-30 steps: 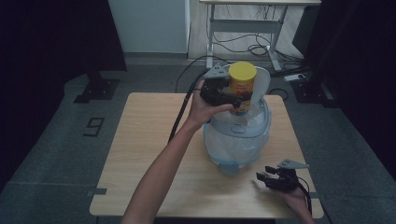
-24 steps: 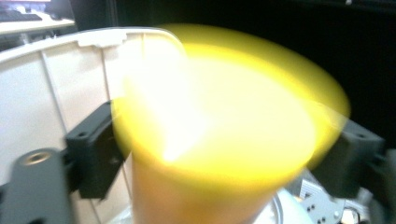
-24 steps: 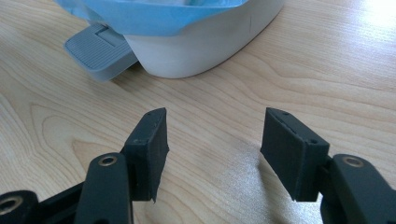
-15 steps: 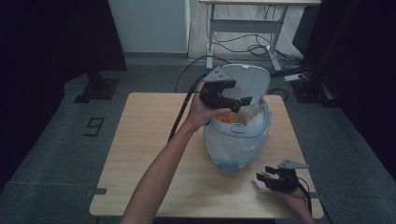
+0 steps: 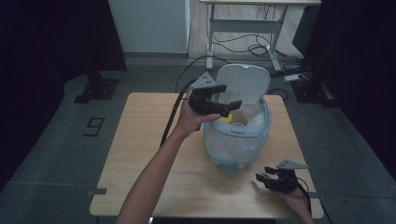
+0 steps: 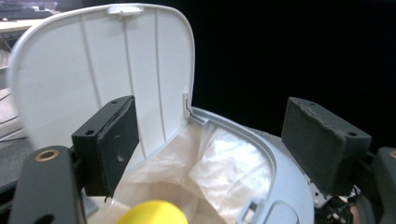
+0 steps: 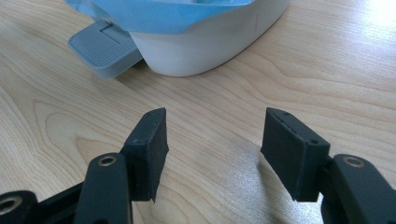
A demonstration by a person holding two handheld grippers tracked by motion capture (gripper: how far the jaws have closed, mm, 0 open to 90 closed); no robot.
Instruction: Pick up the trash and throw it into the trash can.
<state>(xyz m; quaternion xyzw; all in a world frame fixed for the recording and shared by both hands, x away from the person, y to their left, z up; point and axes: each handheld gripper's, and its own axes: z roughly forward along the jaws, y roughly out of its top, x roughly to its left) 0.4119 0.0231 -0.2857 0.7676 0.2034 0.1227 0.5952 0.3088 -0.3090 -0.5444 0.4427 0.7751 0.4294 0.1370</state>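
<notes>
While lid (image 5: 245, 84) upright, bare table (image 5: 140, 140) around bin (image 5: 238, 140).

A pale wooden counter (image 5: 140, 154) stands on grey carpet (image 5: 60, 154). Black curtains (image 5: 51, 42) hang left and right. Far behind, a white wall panel (image 5: 149, 25) and a desk frame (image 5: 243, 21) with loose cables (image 5: 243, 46).

I see a wooden table (image 5: 140, 154) on grey floor (image 5: 60, 154). Left of the table, a "9" marking (image 5: 95, 126) sits on the floor, and a black stand base (image 5: 95, 89) lies beyond it. Behind the table stands a metal desk frame (image 5: 243, 25) (cables (image 5: 238, 44) tangled beneath), beside a white panel (image 5: 149, 25).
</notes>
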